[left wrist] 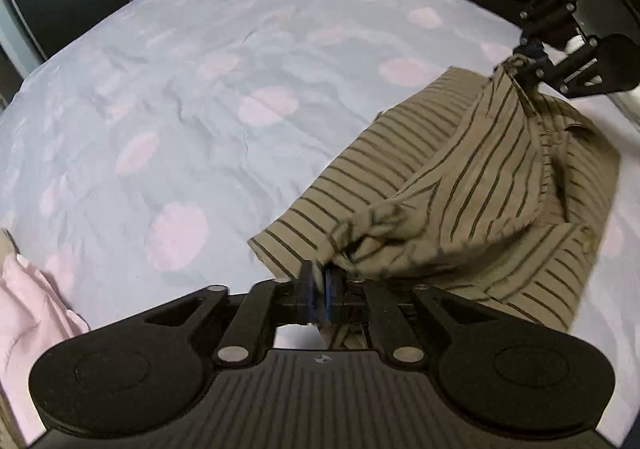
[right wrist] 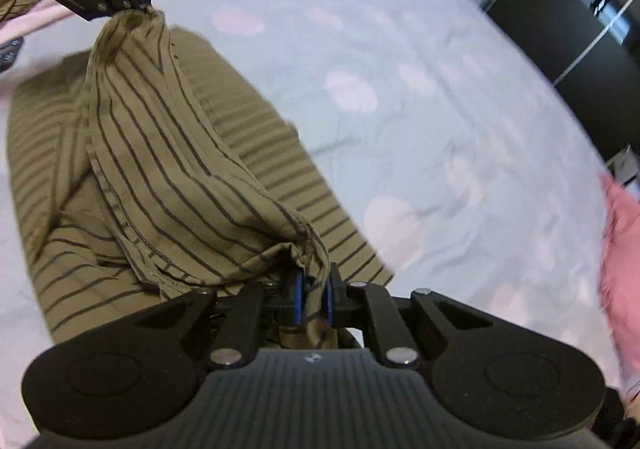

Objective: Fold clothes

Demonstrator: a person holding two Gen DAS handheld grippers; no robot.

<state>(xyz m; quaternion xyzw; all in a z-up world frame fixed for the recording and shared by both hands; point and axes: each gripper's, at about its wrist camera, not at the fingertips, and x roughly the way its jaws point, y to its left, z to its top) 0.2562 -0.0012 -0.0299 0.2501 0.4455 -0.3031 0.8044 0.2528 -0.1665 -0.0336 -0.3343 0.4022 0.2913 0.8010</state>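
Both claws, left [left wrist: 320, 291] and right [right wrist: 314, 299], pinch the striped shirt [left wrist: 460, 185], hiding its gripped edges.

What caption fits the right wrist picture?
Both grippers, right gripper and left gripper, pinch a striped shirt over the bed.

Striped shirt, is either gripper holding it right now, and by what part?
Both hold the striped shirt: the left gripper and the right gripper each pinch a bunched bit of one hemmed edge, lifted between them.
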